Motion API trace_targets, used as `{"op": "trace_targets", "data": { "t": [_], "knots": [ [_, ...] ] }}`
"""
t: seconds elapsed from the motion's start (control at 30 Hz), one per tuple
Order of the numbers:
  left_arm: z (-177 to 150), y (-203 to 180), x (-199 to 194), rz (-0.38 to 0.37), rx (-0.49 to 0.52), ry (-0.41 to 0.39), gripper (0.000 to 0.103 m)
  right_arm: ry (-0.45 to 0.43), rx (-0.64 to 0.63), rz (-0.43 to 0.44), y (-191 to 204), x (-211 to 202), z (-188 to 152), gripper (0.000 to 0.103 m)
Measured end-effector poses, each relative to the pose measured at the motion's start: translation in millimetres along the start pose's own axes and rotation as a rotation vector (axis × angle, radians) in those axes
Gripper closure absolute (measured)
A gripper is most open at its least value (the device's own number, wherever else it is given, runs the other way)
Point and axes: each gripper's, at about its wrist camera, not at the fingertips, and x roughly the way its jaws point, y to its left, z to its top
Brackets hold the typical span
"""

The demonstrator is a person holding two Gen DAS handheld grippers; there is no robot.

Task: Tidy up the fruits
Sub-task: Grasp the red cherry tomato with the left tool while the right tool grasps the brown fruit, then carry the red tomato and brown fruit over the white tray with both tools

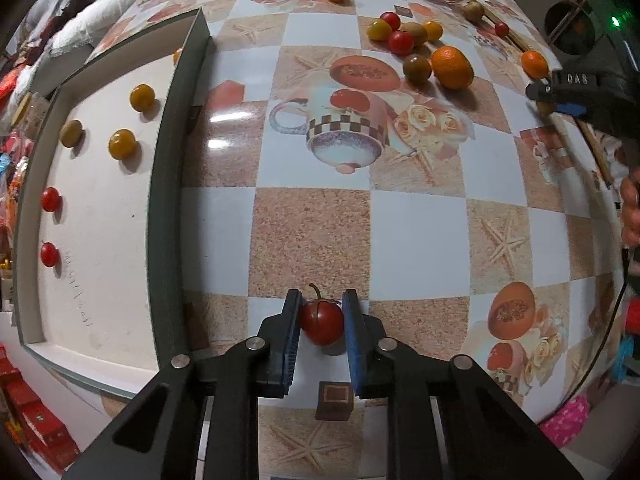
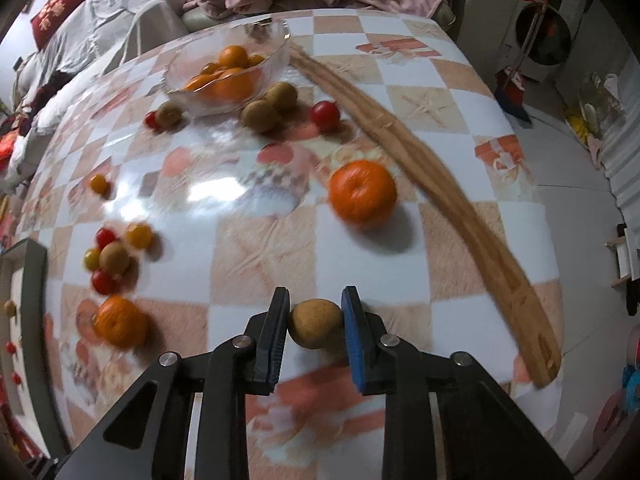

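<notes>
My left gripper (image 1: 321, 312) is shut on a red cherry tomato (image 1: 322, 322) with a stem, held just above the table. My right gripper (image 2: 315, 312) is shut on a brown longan (image 2: 315, 323). The right gripper also shows at the right edge of the left wrist view (image 1: 560, 96). A shallow white tray (image 1: 168, 208) on the left holds two red tomatoes (image 1: 51, 199), yellow tomatoes (image 1: 122, 144) and a longan (image 1: 71, 133). Loose fruit lies on the table: a tangerine (image 2: 362, 193), another tangerine (image 2: 119, 322), and a tomato-and-longan cluster (image 2: 114, 256).
A glass bowl (image 2: 276, 34) with tangerines stands at the back of the checkered table (image 2: 280, 248). A long wooden strip (image 2: 440, 184) runs along the right side. Two longans (image 2: 272, 106) and a red tomato (image 2: 325, 115) lie by the bowl. Bedding lies beyond the table.
</notes>
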Motion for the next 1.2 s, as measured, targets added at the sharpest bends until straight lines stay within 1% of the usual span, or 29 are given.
{"op": "trace_targets", "data": {
  "t": [0.17,0.3,0.43,0.57,0.7,0.83,1.0,1.2],
  "knots": [
    [5,2,0,-0.031,-0.001,0.008,0.081,0.019,-0.014,0.04,12,-15,-20,0.074],
    [11,3,-8,-0.054,0.017,-0.006,0.081,0.037,-0.007,0.068,21,-26,-33,0.074],
    [15,7,-21,-0.074,0.025,-0.03,0.081,0.055,-0.006,0.09,33,-36,-44,0.074],
    [24,13,-35,-0.084,0.026,-0.069,0.081,0.066,-0.039,0.101,50,-44,-52,0.074],
    [30,22,-46,-0.083,0.016,-0.1,0.081,0.073,-0.072,0.119,69,-50,-56,0.074],
    [36,40,-55,-0.074,-0.01,-0.122,0.081,0.072,-0.112,0.142,94,-56,-56,0.074],
    [35,56,-59,-0.06,-0.041,-0.144,0.081,0.066,-0.16,0.167,124,-61,-55,0.074],
    [31,85,-65,-0.043,-0.091,-0.163,0.081,0.069,-0.22,0.196,160,-64,-56,0.074]
  ]
}}
